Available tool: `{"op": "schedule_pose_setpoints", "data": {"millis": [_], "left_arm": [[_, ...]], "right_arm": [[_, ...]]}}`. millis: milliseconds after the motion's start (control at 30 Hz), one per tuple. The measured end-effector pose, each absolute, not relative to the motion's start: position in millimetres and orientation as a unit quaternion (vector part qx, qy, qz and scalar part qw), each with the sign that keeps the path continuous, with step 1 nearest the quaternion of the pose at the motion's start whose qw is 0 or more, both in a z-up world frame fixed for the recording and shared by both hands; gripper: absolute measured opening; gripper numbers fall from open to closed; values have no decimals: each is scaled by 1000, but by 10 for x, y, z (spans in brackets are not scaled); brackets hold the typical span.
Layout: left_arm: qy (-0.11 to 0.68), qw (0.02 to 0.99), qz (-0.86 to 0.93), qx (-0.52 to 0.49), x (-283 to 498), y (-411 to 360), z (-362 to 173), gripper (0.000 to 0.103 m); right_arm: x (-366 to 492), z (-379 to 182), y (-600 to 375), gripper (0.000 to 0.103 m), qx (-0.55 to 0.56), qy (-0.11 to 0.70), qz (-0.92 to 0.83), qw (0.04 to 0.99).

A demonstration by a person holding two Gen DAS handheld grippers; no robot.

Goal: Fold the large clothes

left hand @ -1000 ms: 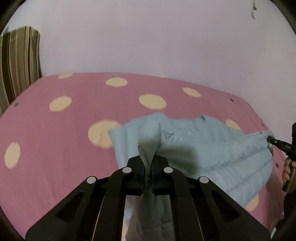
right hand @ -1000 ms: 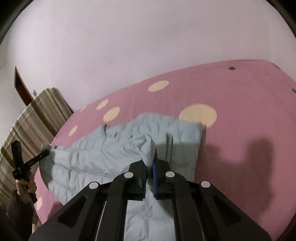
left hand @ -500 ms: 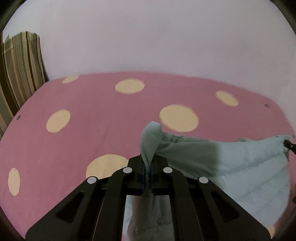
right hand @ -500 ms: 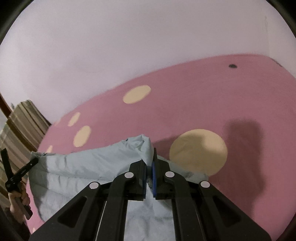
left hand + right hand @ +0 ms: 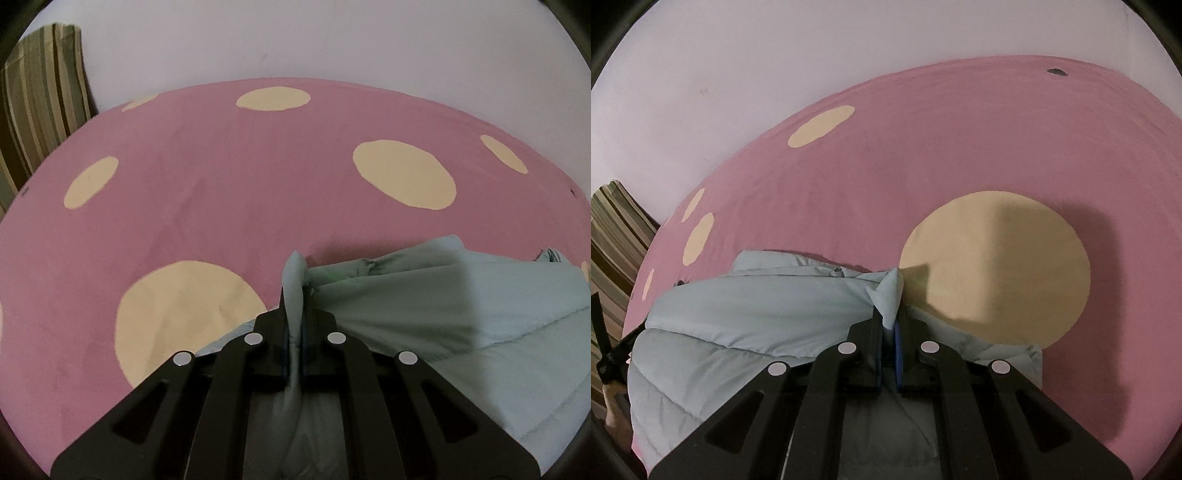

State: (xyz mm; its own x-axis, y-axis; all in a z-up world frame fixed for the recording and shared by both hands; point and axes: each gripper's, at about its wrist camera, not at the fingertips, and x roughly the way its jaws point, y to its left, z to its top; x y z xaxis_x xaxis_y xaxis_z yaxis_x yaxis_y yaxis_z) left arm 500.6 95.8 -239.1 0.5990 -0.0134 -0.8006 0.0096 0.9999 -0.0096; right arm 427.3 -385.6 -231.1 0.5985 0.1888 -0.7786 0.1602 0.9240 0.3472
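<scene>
Pale blue garment: a quilted, puffy jacket (image 5: 746, 332) with stitched channels, lying on the bed and stretched between the two grippers.
Writing: no brand, label or lettering can be read anywhere in either view.
Left gripper (image 5: 294, 321): jaws narrow, clamped on a bunched fold of the jacket (image 5: 461, 314); a tuft of cloth sticks up past the fingertips.
Right gripper (image 5: 891, 325): jaws likewise pinched together on a corner of the jacket, a small peak of fabric rising above them; blue pads show at the inner faces.
Gripper build: matte black plastic linkages with round silver pins.
Bedcover (image 5: 221, 192): pink, soft and suede-like, with large cream dots; in the right wrist view the same cover (image 5: 923, 155) carries one big dot just beyond the jaws, partly shadowed.
Wall (image 5: 295, 37): plain, pale lilac-white.
Striped cloth (image 5: 40, 92): brown, olive and cream vertical bands at the left edge, cut off by the lens rim.
Hard to make out: the jacket's lower part is hidden under both grippers; at the far left of the right wrist view, the other tool and a hand (image 5: 613, 402) are mostly cut off.
</scene>
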Motion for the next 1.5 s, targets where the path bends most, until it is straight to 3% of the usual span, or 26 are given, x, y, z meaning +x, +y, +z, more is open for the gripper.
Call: {"op": "schedule_pose_setpoints", "data": {"millis": [233, 333, 600, 700, 900, 1300, 1500], "left_arm": [[440, 898, 3, 5, 5017, 943, -2375, 7], [449, 893, 18, 3, 4987, 1004, -2255, 21], [430, 901, -23, -41, 4649, 835, -1683, 39], [433, 897, -59, -63, 4576, 536, -1655, 39], [451, 891, -57, -14, 4649, -33, -1953, 39], [432, 901, -33, 15, 4746, -115, -2426, 40], [435, 899, -16, 47, 4730, -199, -2279, 40]], "right_arm": [[4251, -2303, -3887, 4, 208, 437, 10, 875], [4255, -2245, -3915, 7, 216, 441, 17, 871], [4155, -1667, -3603, 30, 198, 421, -7, 885], [4188, -1574, -3258, 36, 196, 419, 36, 886], [4345, -1746, -2721, 36, 141, 442, 50, 884], [4434, -2183, -2556, 36, 89, 444, 16, 891], [4442, -2099, -2503, 36, 77, 437, 9, 896]]}}
